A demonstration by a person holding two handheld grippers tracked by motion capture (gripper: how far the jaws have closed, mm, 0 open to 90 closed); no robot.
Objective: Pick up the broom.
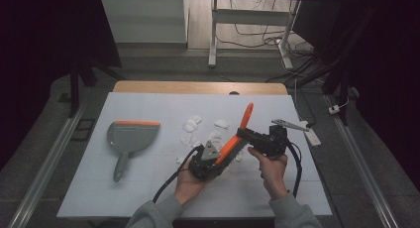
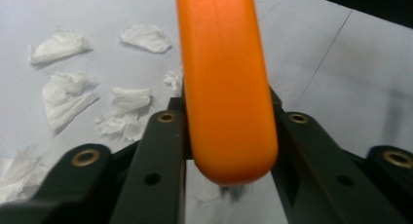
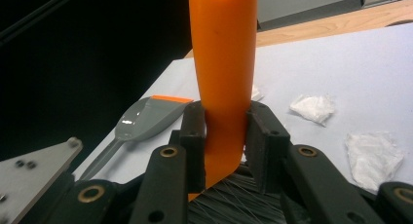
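Observation:
Both grippers hold one orange-handled brush [image 1: 239, 130] tilted above the white table mat [image 1: 124, 193]. My left gripper [image 1: 224, 154] grips the brush's lower end; in the left gripper view its jaws press on both sides of the rounded orange body [image 2: 226, 87]. My right gripper [image 1: 243, 135] is shut on the handle [image 3: 224, 63] higher up, with dark bristles [image 3: 229, 202] showing below its pads. A grey dustpan [image 1: 130, 137] with an orange lip lies flat at the left. Several crumpled white paper scraps [image 1: 191, 124] are scattered in the middle of the mat.
Paper scraps [image 2: 63, 95] lie just beyond the left jaws, and others [image 3: 374, 156] lie right of the right jaws. The dustpan [image 3: 146, 118] is off to the left there. A white power strip [image 1: 313, 135] lies at the mat's right edge. Desk legs and cables stand behind the table.

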